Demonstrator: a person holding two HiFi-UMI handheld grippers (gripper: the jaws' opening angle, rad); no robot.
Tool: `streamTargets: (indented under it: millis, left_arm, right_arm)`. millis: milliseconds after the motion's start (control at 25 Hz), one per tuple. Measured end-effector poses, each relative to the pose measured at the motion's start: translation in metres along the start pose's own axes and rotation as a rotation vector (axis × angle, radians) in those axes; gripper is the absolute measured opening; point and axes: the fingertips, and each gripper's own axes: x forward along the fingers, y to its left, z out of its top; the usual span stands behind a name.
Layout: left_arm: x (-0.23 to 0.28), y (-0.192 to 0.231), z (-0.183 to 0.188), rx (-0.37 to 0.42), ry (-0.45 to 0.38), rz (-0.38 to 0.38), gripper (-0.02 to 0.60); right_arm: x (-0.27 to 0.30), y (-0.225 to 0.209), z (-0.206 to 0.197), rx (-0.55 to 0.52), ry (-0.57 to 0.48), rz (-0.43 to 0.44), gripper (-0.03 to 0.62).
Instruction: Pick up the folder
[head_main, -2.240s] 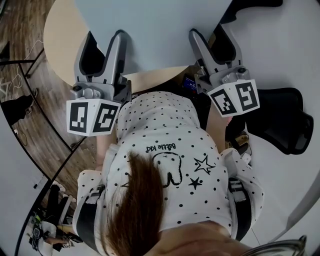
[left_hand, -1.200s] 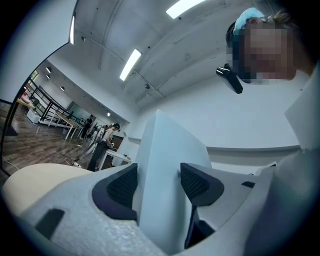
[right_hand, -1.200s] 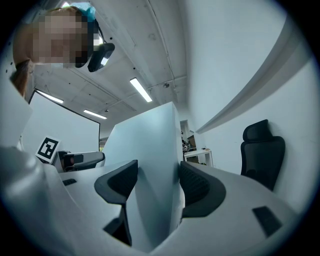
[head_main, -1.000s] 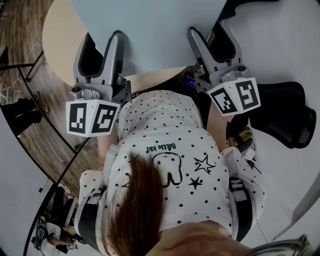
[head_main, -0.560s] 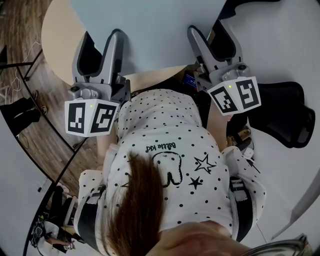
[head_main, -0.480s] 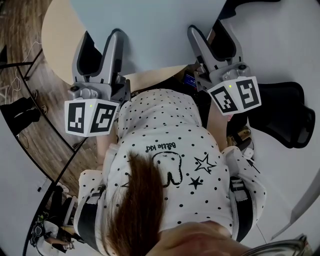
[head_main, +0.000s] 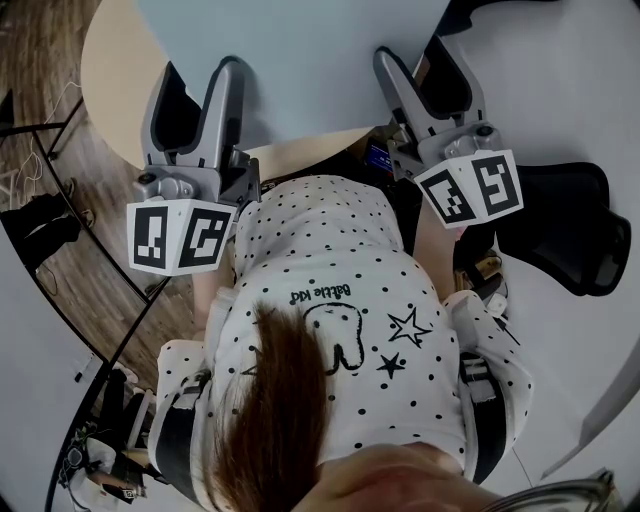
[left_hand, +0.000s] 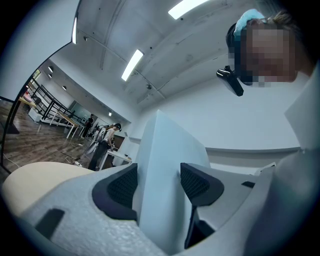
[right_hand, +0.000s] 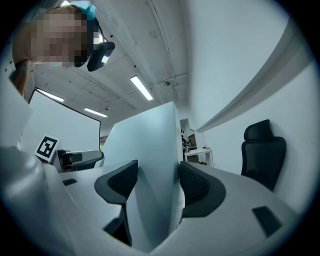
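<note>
The folder (head_main: 300, 60) is a wide pale blue sheet across the top of the head view, above the person's dotted shirt. My left gripper (head_main: 200, 72) is shut on its near edge at the left, and my right gripper (head_main: 415, 55) is shut on the same edge at the right. In the left gripper view the folder (left_hand: 162, 160) rises between the dark pads (left_hand: 122, 186) of the left gripper (left_hand: 159, 182), toward the ceiling. The right gripper view shows the folder (right_hand: 147, 150) clamped the same way in the right gripper (right_hand: 157, 185). The folder's far part is out of frame.
A round beige table (head_main: 115, 70) lies under the folder's left side, over wooden floor with black frame legs (head_main: 80, 230). A black office chair (head_main: 560, 225) stands at the right, also in the right gripper view (right_hand: 262, 150). Distant people (left_hand: 102, 140) stand by desks.
Both grippers and the folder have crept slightly upward and left in the head view. The grip on the folder is unchanged.
</note>
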Motion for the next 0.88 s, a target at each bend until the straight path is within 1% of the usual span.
streamTargets:
  millis: [320,880]
  left_arm:
    - [-0.0005,0.0013,0.0015,0.001,-0.003,0.004,0.265]
    - [0.0035,-0.0012,-0.0001,-0.001,0.010,-0.003,0.265]
  right_arm:
    - [0.0017,0.0010,0.0009,0.001,-0.004,0.007,0.255]
    - [-0.0001,-0.0032,0.0003,0.010,-0.003,-0.007,0.255]
